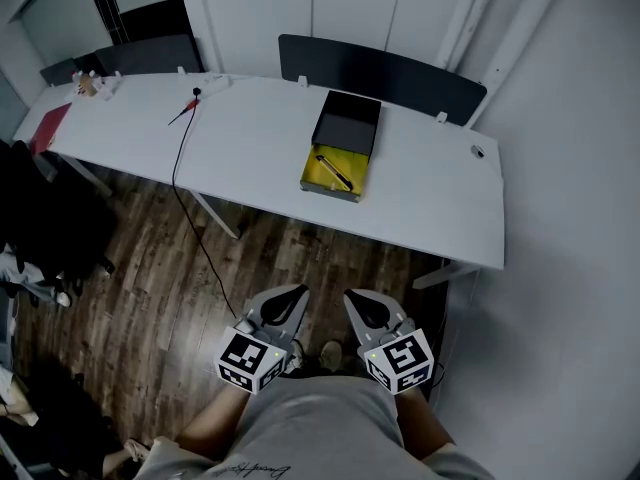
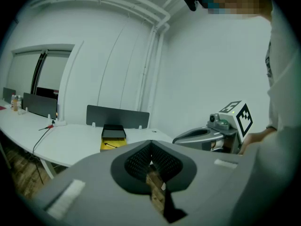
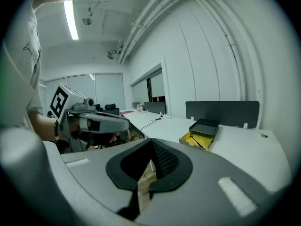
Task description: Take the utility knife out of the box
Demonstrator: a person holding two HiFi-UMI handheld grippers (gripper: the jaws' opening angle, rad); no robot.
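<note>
An open box (image 1: 340,148) lies on the white table (image 1: 250,138); its black lid half (image 1: 348,120) is at the far end. Its yellow-lined half (image 1: 322,175) holds the dark utility knife (image 1: 333,171). The box is also small in the left gripper view (image 2: 113,138) and the right gripper view (image 3: 202,130). My left gripper (image 1: 298,290) and right gripper (image 1: 352,295) are side by side close to my body over the wooden floor, well short of the table. Both are shut with nothing between the jaws. Each shows in the other's view: right gripper (image 2: 207,135), left gripper (image 3: 101,121).
A black cable (image 1: 185,168) runs from the table down onto the floor (image 1: 150,288). A dark divider panel (image 1: 380,73) stands behind the box. Small bottles (image 1: 85,85) and a red sheet (image 1: 50,128) are at the table's far left. A black chair (image 1: 40,218) stands left.
</note>
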